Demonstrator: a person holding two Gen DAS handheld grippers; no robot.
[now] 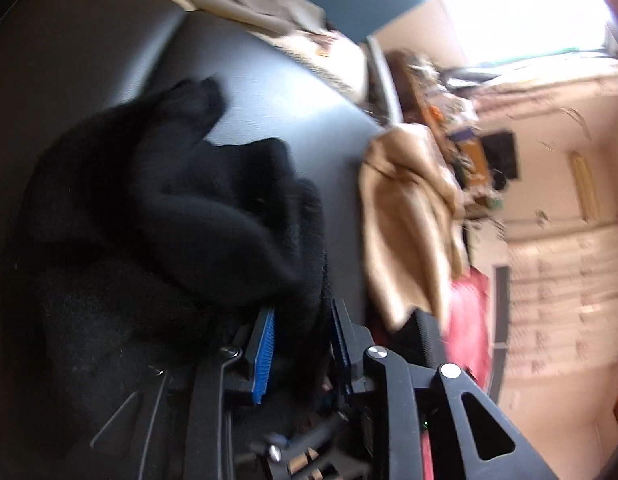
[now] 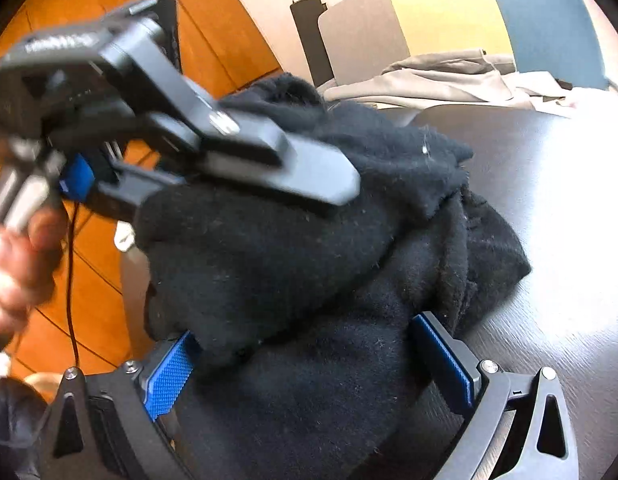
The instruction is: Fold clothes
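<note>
Black fleece garment [image 2: 309, 248], bunched, rumpled

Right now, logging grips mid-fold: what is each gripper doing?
Left gripper: partly open, black garment between its pads; grip unclear.
Right gripper: open wide, astride the garment.

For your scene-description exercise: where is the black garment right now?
The black garment lies bunched on the dark table, between both grippers; in the right wrist view, grey clothes lie behind it.
</note>
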